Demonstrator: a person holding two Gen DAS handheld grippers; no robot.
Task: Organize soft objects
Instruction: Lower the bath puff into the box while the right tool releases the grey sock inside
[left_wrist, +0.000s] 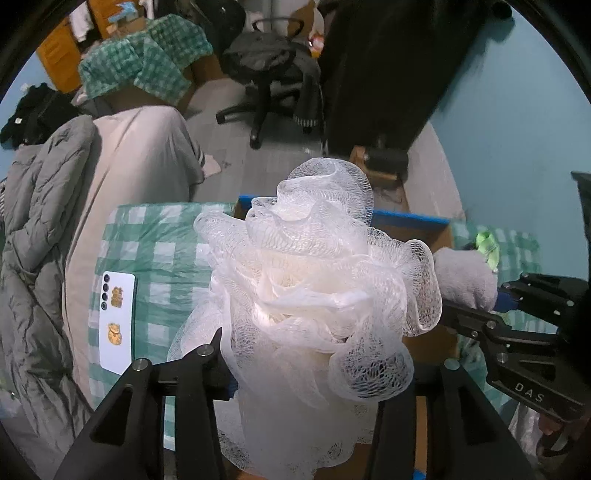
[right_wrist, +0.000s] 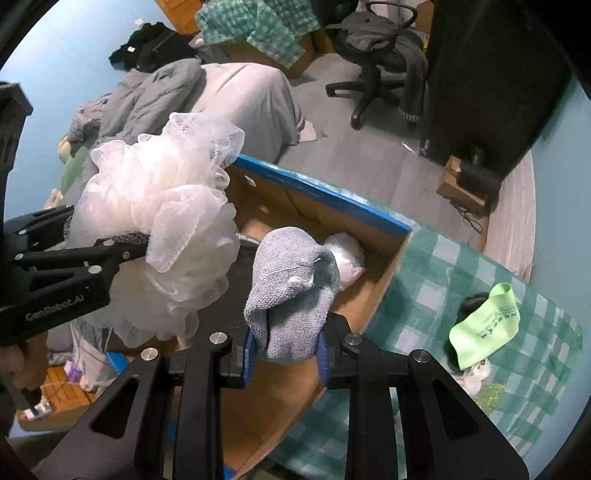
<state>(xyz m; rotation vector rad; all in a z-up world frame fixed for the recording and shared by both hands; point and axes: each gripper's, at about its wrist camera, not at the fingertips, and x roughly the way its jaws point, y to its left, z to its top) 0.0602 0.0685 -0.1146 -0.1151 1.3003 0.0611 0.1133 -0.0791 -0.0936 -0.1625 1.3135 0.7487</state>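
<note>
The right hand-held gripper (right_wrist: 284, 356) pinches a grey-blue knitted cloth (right_wrist: 291, 291) between its blue pads, jaws narrowly apart, above the open cardboard box (right_wrist: 373, 295). At its nine o'clock the left hand-held gripper (right_wrist: 138, 247) grips a white mesh bath pouf (right_wrist: 166, 206), jaws part-closed on its netting, over the box's near end. At three o'clock a lime-green band (right_wrist: 487, 325) lies on the green-checked tabletop (right_wrist: 424, 280). A white plastic bundle (right_wrist: 345, 258) sits inside the box.

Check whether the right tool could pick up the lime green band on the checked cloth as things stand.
Probably not yet: the right tool is shut on a grey knitted cloth. The lime green band lies uncovered on the checked cloth, so the path looks free once emptied.
</note>
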